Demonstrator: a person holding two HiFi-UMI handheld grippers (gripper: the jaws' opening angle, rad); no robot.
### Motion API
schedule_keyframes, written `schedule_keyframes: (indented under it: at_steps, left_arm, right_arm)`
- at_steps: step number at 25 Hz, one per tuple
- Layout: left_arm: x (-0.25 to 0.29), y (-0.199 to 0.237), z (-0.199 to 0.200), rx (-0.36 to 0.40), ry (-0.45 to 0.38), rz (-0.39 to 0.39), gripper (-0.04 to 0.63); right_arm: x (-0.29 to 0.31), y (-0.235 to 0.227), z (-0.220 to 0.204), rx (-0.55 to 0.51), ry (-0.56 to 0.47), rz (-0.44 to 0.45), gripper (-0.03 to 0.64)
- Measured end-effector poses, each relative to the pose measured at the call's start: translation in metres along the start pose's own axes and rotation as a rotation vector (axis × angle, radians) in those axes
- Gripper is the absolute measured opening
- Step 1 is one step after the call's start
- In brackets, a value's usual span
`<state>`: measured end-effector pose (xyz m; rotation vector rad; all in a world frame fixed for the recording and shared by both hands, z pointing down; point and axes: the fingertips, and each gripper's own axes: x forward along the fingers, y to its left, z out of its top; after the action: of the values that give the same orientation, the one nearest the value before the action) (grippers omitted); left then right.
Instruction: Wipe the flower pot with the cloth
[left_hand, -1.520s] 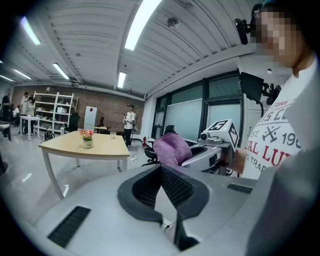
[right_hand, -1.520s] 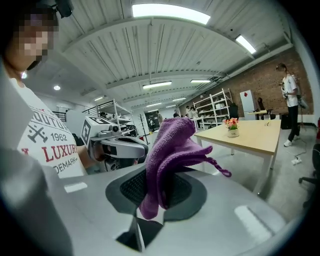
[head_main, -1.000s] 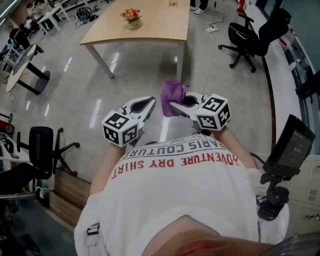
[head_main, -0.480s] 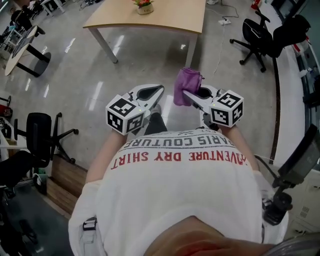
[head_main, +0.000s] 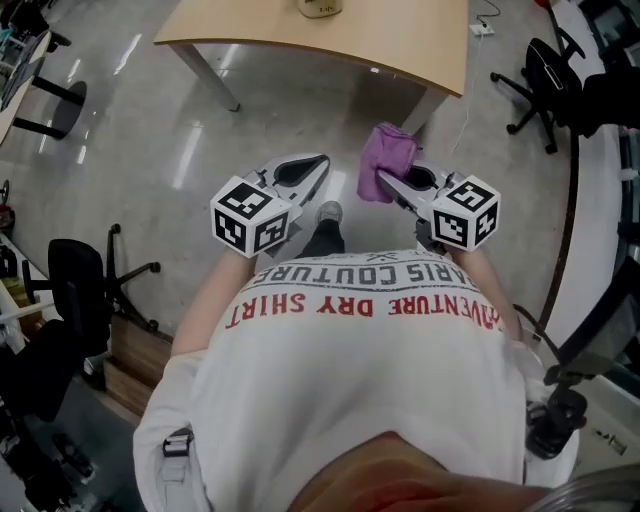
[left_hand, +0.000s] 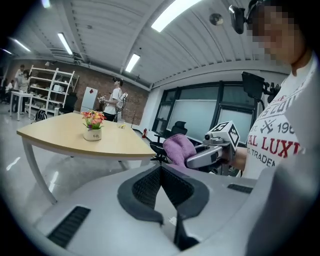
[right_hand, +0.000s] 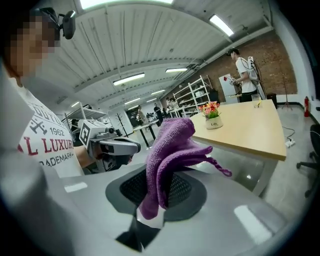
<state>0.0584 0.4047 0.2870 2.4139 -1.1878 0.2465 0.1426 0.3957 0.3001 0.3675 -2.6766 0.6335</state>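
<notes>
The person stands on the shiny grey floor (head_main: 150, 120) a little short of the pale wooden table (head_main: 400, 50), with a gripper in each hand held out in front of a white printed shirt (head_main: 360, 350). The left gripper (head_main: 322, 166) is clenched on nothing, its dark pads meeting in a tight seam. The right gripper (head_main: 383, 182) is clamped on the purple cloth (head_main: 388, 155), which bunches up above the jaws and droops over the pads, one loose corner trailing toward the table. The two grippers sit side by side, near but apart, both aimed at the table. The flower pot (left_hand: 93, 134), small and white with orange and red blooms, stands upright on the tabletop, well apart from both grippers and the cloth. In the head view only its lower edge seems to show at the very top. A black office chair (head_main: 545, 75) stands to the right of the table.
</notes>
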Motion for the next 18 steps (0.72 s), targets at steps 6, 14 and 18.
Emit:
schedule_keyframes:
  at_steps: [6, 14, 18]
  left_arm:
    - [0.048, 0.154, 0.074, 0.008, 0.017, -0.012, 0.002]
    - [0.084, 0.224, 0.118, 0.012, -0.027, -0.027, 0.002]
    - [0.106, 0.243, 0.119, -0.004, -0.026, -0.006, 0.002]
  right_arm:
    - [0.086, -0.101, 0.099, 0.014, -0.032, -0.089, 0.054]
    - [0.106, -0.162, 0.148, 0.015, -0.071, -0.174, 0.054]
    - [0.114, -0.191, 0.153, 0.038, -0.082, -0.177, 0.054]
